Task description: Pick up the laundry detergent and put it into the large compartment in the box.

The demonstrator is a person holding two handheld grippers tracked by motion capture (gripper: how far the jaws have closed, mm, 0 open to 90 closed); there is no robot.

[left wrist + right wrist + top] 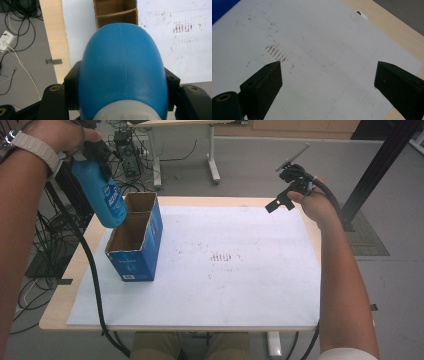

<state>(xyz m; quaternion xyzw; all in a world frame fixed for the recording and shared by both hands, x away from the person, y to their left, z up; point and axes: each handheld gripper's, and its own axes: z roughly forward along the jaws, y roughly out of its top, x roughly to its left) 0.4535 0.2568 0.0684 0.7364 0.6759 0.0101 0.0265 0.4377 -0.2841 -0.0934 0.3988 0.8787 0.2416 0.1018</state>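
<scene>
White print marks the blue bottle's label (111,199) and the blue carton (134,266), but neither is legible.

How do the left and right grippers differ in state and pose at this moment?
The left gripper is shut on the blue bottle; the right gripper is open with nothing between its jaws. The left gripper hangs above the blue carton at the table's left; the right gripper hovers over the white sheet near the far right corner. Both are black, hand-held and off the table.
</scene>
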